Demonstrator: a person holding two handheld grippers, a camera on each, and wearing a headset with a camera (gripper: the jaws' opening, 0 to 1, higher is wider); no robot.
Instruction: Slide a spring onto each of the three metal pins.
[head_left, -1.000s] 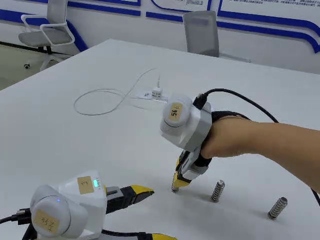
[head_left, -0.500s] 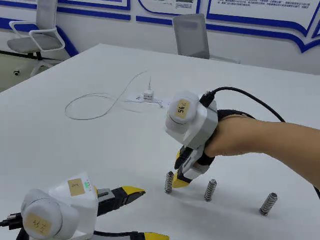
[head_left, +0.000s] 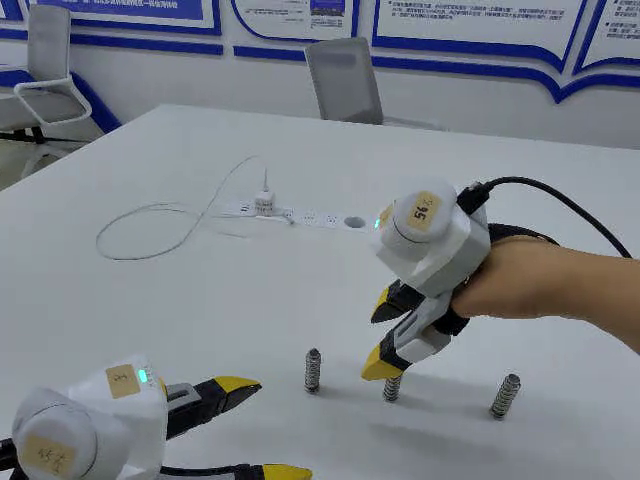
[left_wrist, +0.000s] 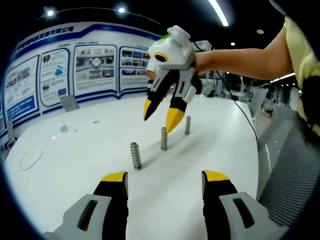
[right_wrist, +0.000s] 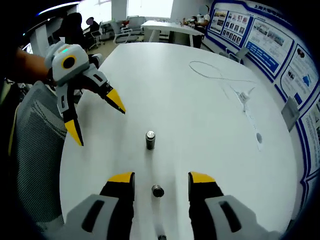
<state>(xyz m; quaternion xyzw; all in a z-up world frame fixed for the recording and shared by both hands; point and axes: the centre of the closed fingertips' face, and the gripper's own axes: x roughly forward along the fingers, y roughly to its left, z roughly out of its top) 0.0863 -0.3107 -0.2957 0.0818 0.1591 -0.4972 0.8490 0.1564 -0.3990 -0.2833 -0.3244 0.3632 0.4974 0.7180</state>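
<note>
Head view: a power strip (head_left: 290, 215) is seen far back on the table (head_left: 180, 300). Three springs (head_left: 313, 370) stand upright in a row. The middle one's top is covered by the right gripper (head_left: 376, 343), which is spread and empty.
Left gripper view: the left gripper (left_wrist: 165, 176) is held parted and empty, short of the row.
Right gripper view: the springs are seen nearly end-on.

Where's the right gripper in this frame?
In the head view, the right gripper hovers open, right of centre, just above the middle spring in the row of three on the white table.
</note>
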